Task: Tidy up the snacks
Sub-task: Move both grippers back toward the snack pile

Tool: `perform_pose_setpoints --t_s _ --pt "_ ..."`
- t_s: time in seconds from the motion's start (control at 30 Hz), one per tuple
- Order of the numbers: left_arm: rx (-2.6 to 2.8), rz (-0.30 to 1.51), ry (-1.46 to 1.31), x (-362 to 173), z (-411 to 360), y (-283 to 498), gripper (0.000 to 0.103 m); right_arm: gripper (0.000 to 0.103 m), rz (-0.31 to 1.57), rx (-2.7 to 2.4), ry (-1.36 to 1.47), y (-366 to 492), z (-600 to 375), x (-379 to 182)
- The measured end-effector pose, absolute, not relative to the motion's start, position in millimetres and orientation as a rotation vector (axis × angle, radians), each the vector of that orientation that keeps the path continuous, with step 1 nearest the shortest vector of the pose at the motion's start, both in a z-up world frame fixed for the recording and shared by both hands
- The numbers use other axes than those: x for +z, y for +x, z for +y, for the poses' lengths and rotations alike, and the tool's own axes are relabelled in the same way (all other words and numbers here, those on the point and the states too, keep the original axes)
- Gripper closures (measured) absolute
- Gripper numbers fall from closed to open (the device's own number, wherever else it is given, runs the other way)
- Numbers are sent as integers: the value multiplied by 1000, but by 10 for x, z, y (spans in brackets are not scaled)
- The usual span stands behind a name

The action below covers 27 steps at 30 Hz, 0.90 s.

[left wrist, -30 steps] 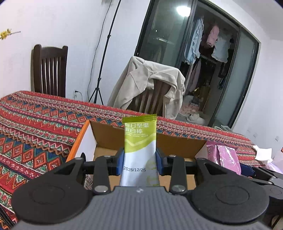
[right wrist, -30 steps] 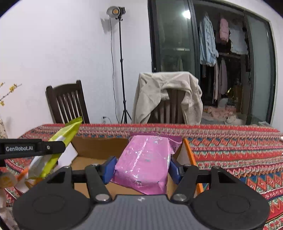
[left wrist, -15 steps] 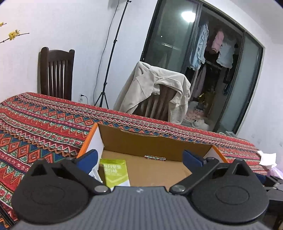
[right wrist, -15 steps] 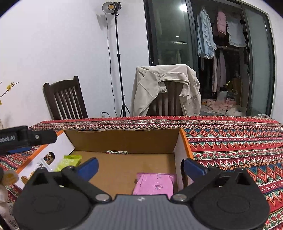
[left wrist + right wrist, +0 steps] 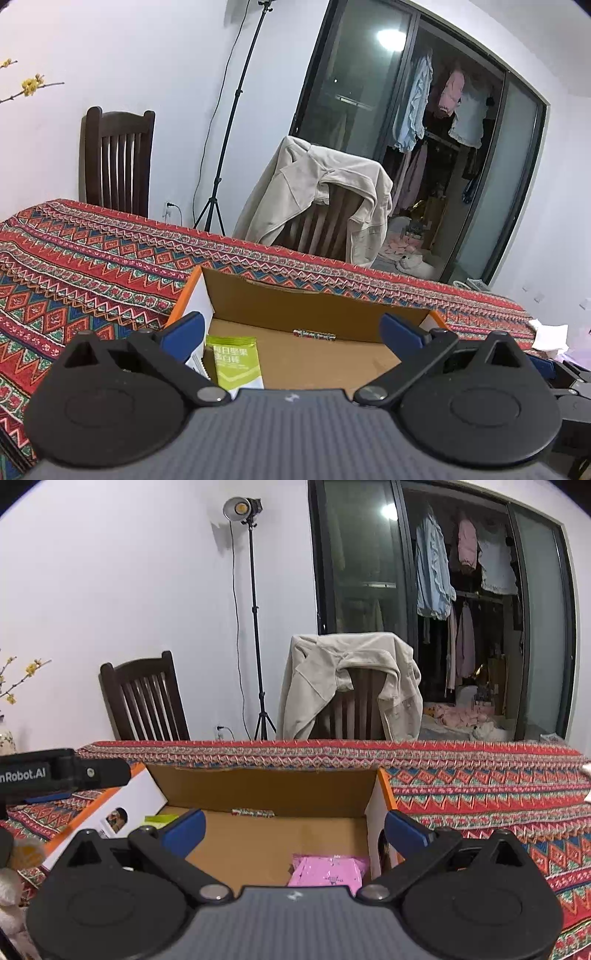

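An open cardboard box [image 5: 314, 306] stands on a desk [image 5: 92, 258] covered by a red patterned cloth. The left gripper [image 5: 291, 334] hangs over the box's near side with its jaws spread wide and nothing between them. Below it a green snack bar packet [image 5: 234, 363] lies flat on the box floor by the left wall, its long axis running from the camera toward the far wall, with the crimped, printed end pointing away. The right gripper [image 5: 295, 827] likewise has its jaws released and empty. A pink snack bag [image 5: 328, 869] lies on the floor of the box in the near right corner, just beside the right wall; its near part is hidden behind the gripper body, so its long axis cannot be told.
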<state>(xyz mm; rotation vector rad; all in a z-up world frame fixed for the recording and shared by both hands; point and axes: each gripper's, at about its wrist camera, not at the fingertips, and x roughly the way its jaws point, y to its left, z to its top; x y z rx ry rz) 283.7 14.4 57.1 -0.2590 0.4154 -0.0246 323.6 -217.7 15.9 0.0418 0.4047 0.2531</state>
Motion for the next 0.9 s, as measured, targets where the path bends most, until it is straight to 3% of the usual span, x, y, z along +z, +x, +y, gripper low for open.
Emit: perform_pose_setpoints --t_s 0.5,0.9 --pt "-37 403 -221 731 271 2058 0 0 377 261 -1 2438 -2226 300" --pt "-36 405 -188 373 477 1324 0 0 390 302 0 1734 -2235 78"
